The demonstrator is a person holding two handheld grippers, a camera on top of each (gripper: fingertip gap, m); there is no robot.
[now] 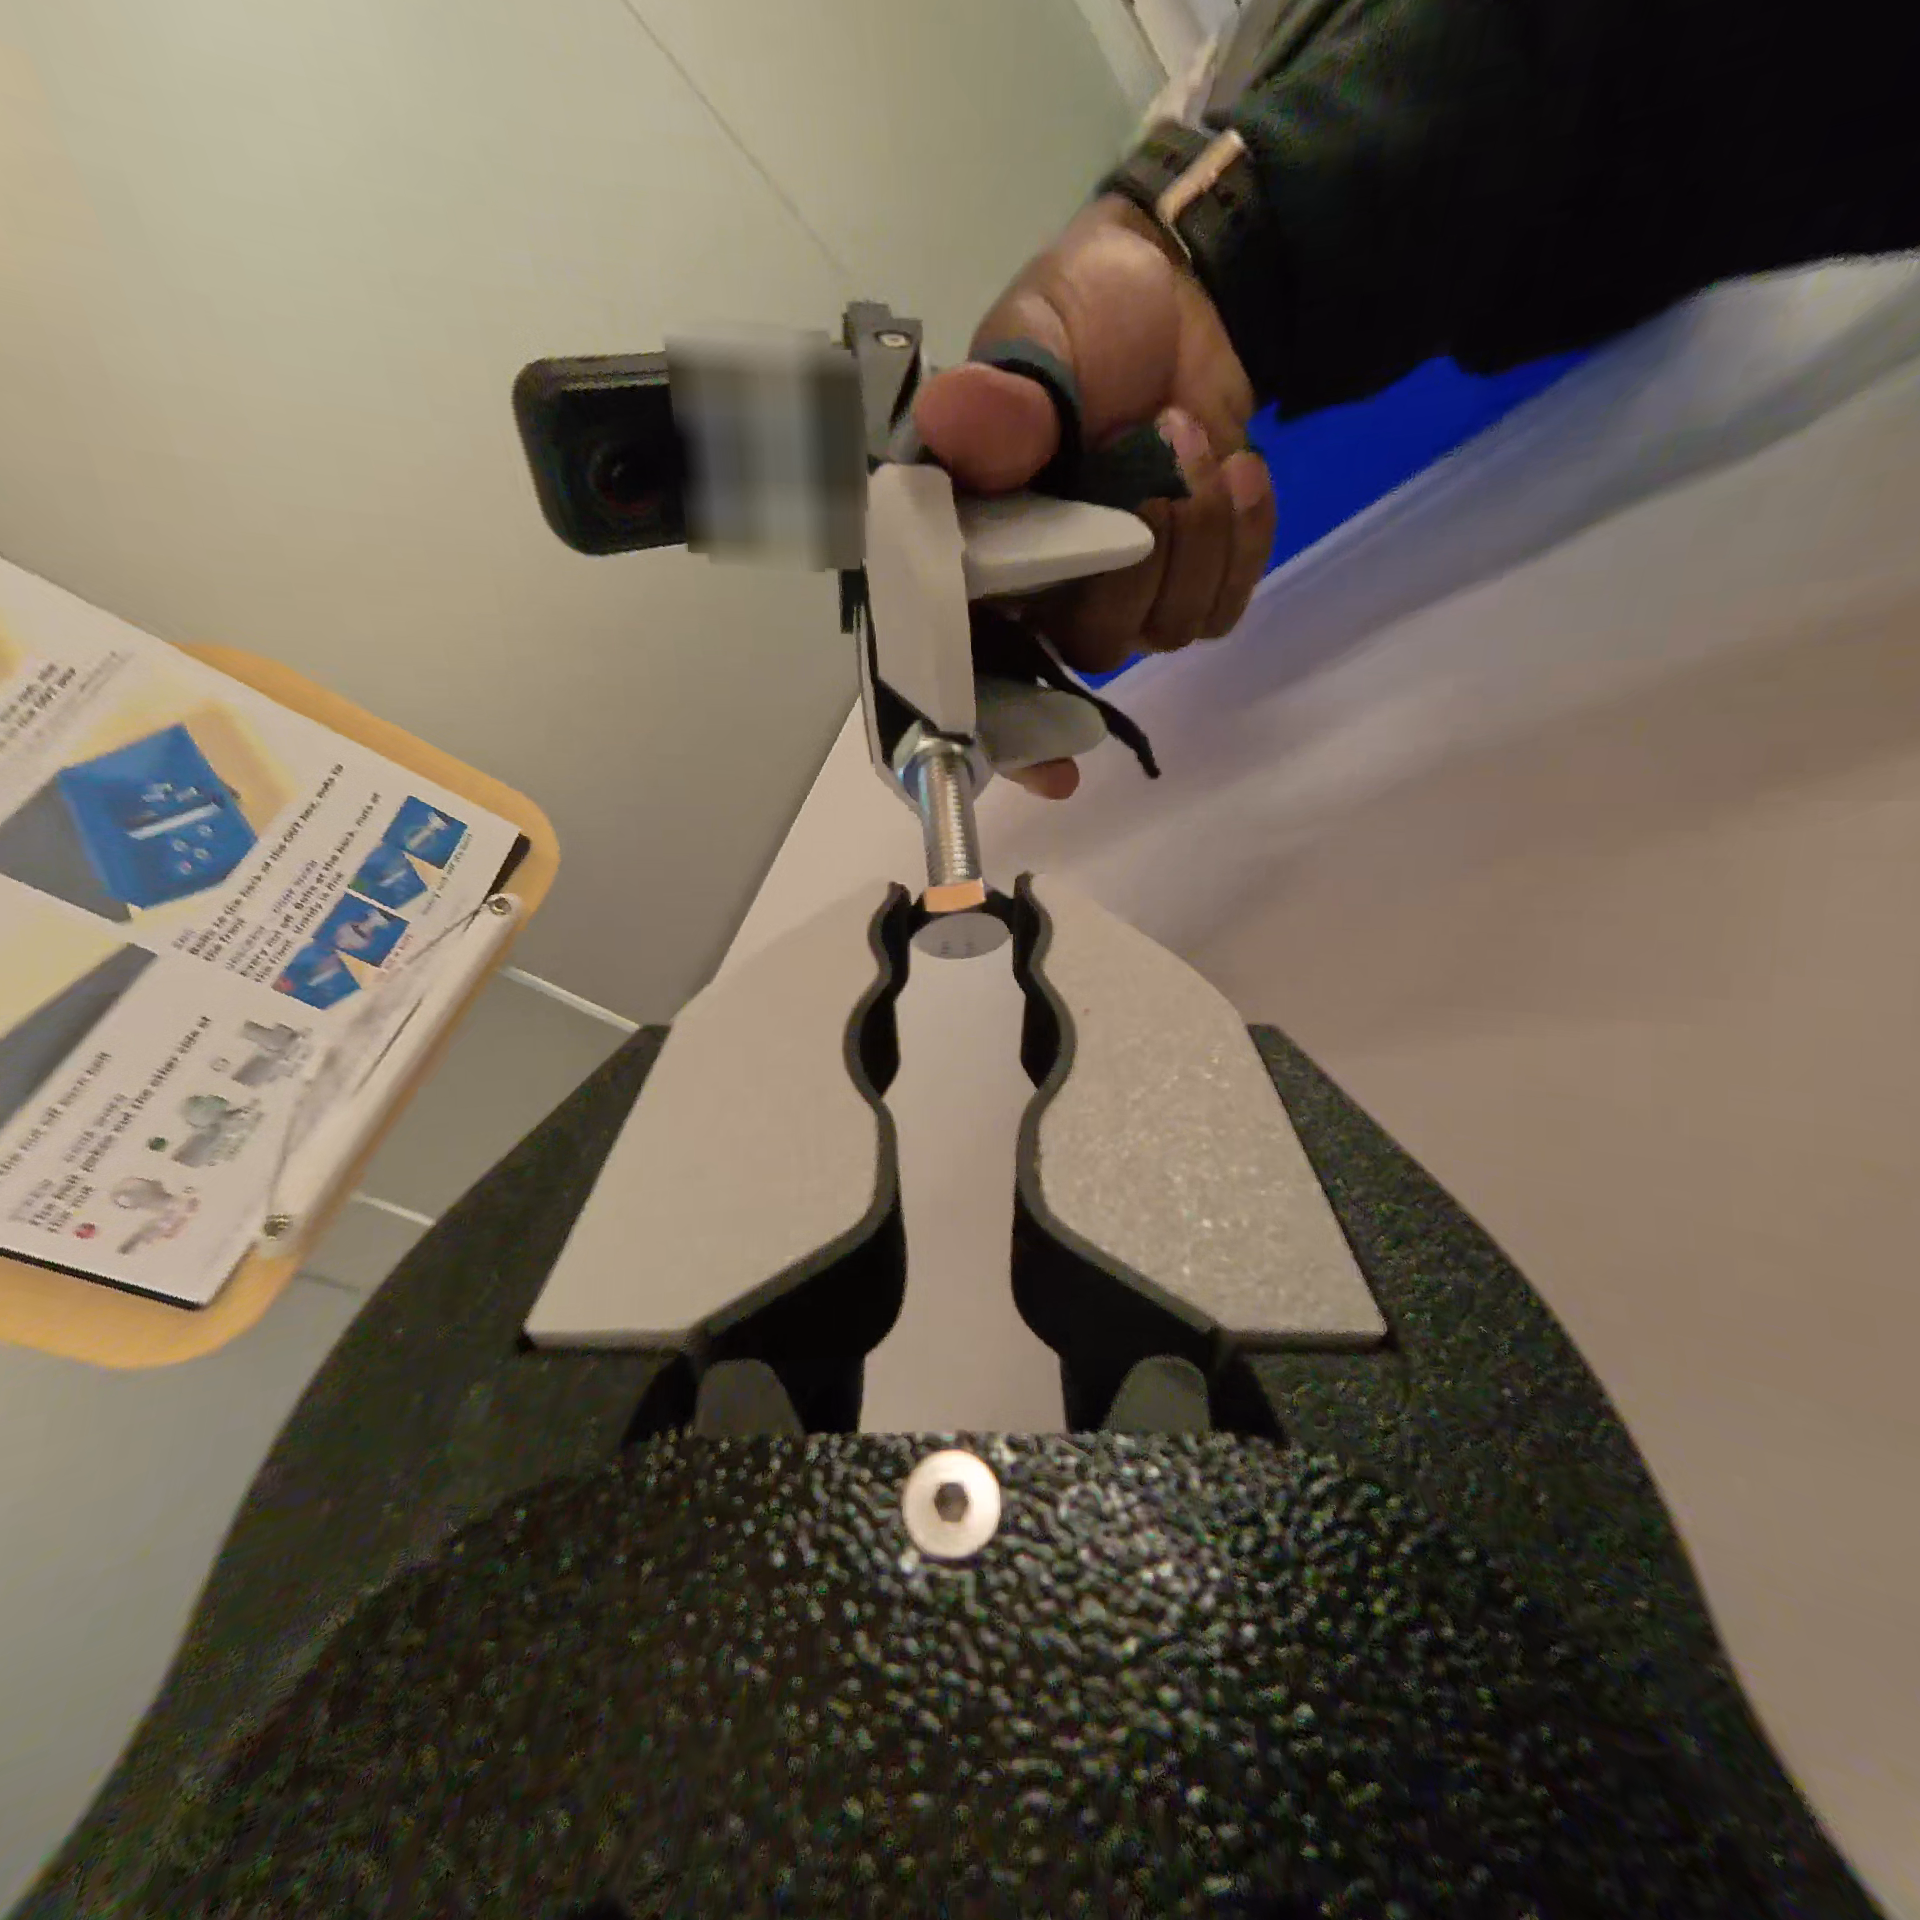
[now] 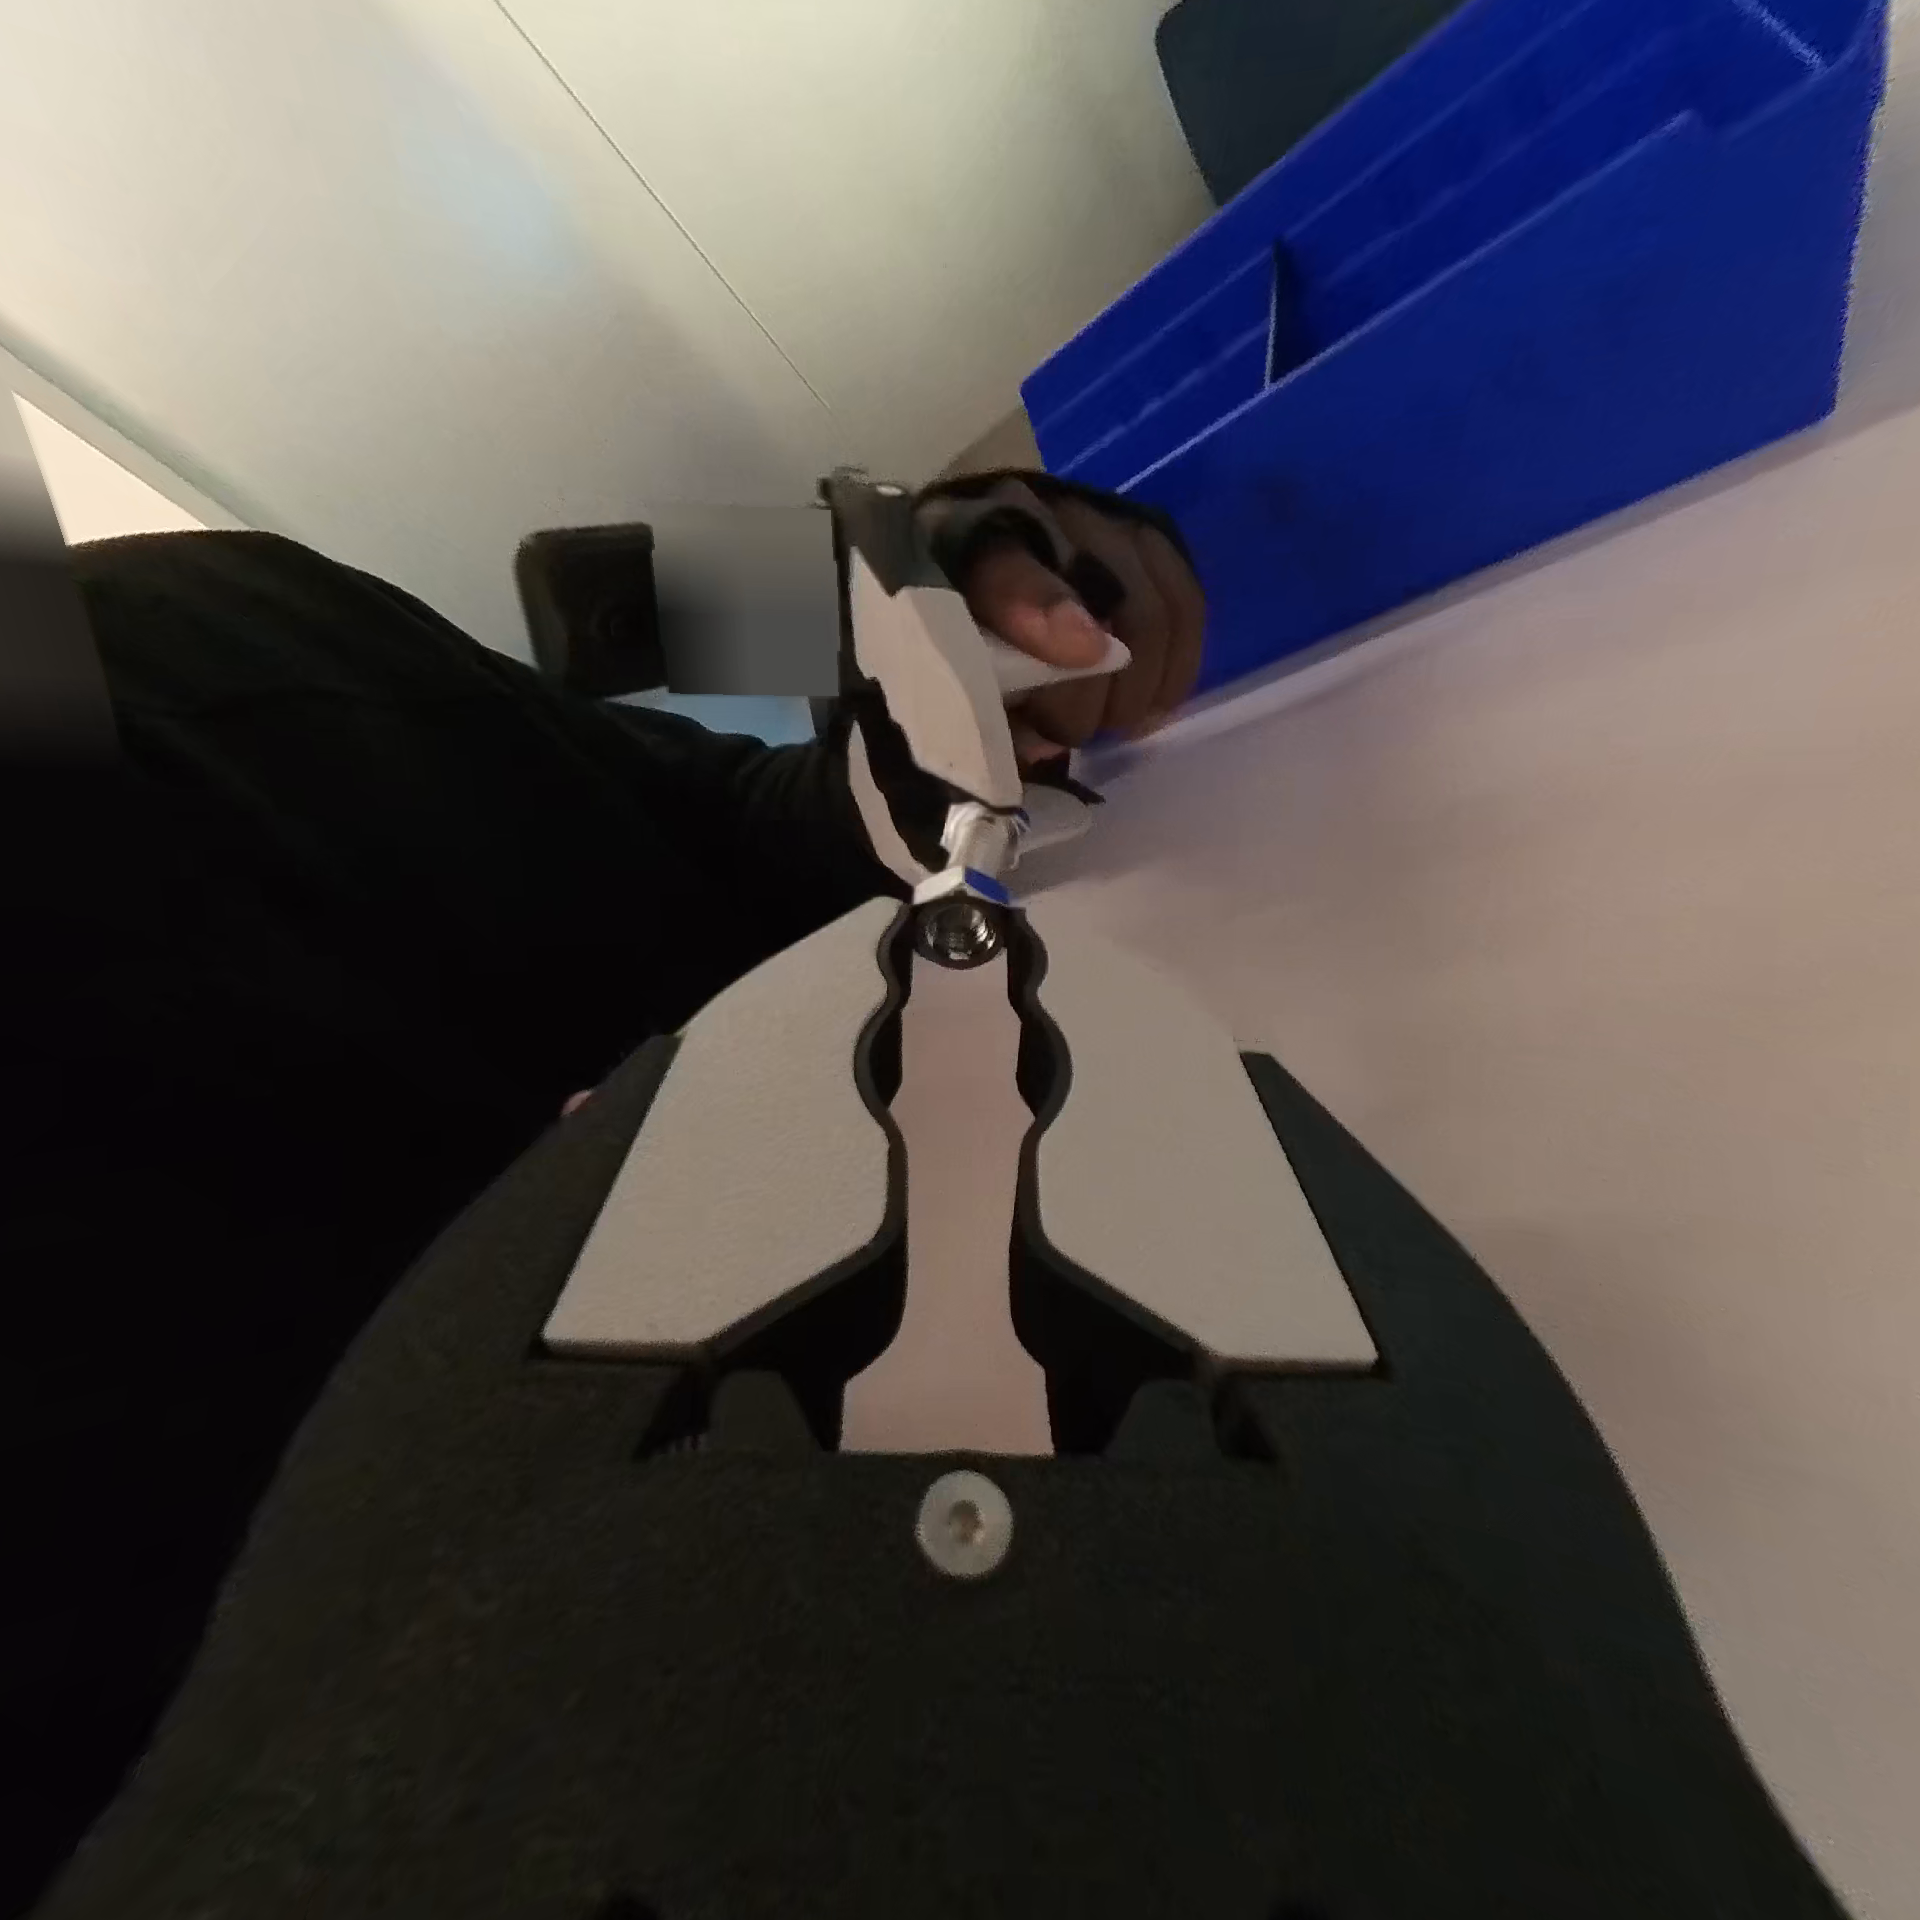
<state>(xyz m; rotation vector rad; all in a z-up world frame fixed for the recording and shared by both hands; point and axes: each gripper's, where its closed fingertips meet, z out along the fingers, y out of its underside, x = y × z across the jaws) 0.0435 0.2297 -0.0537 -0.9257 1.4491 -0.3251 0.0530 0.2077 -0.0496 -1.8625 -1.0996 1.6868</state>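
The left hand-held gripper [image 1: 958,935] pinches the bolt [image 1: 951,821] by its head. The right hand-held gripper [image 2: 961,940] pinches the nut [image 2: 958,935] on its other end, probably so both stay steady above the tabletop [image 2: 1558,935].

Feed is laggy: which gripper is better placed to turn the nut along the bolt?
Right, likely: the right gripper pinches the nut on the shaft's end; the left gripper clamps the bolt by its head.
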